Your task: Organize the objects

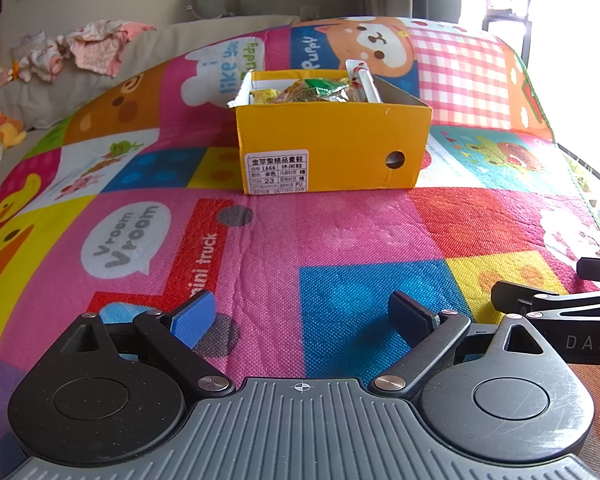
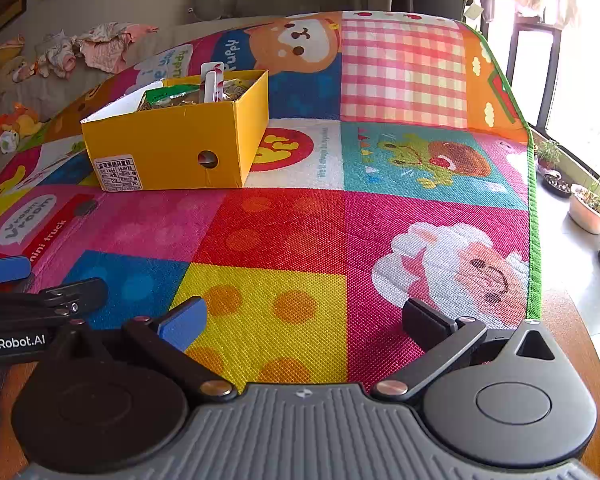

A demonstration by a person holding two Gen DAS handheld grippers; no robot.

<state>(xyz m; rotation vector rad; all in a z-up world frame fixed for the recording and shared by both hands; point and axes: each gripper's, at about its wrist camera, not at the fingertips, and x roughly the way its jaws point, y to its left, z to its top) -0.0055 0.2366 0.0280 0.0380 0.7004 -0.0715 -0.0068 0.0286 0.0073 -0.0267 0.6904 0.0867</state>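
A yellow shoe box (image 1: 332, 148) (image 2: 172, 148) stands open on the colourful play mat (image 1: 300, 240) (image 2: 300, 232). Inside it lie snack packets (image 1: 316, 90) (image 2: 172, 94) and a white tube-like item (image 1: 366, 80) (image 2: 211, 82) that sticks up above the rim. My left gripper (image 1: 302, 316) hovers low over the mat, well short of the box, open with nothing between its fingers. My right gripper (image 2: 306, 320) is also open and empty, off to the right of the box. Each gripper shows at the edge of the other's view.
A grey sofa with crumpled clothes (image 1: 88, 46) and soft toys (image 1: 2, 132) lies behind and left of the mat. Potted plants (image 2: 588, 204) stand on the floor along the window at the right. The mat's green edge (image 2: 534, 220) runs along that side.
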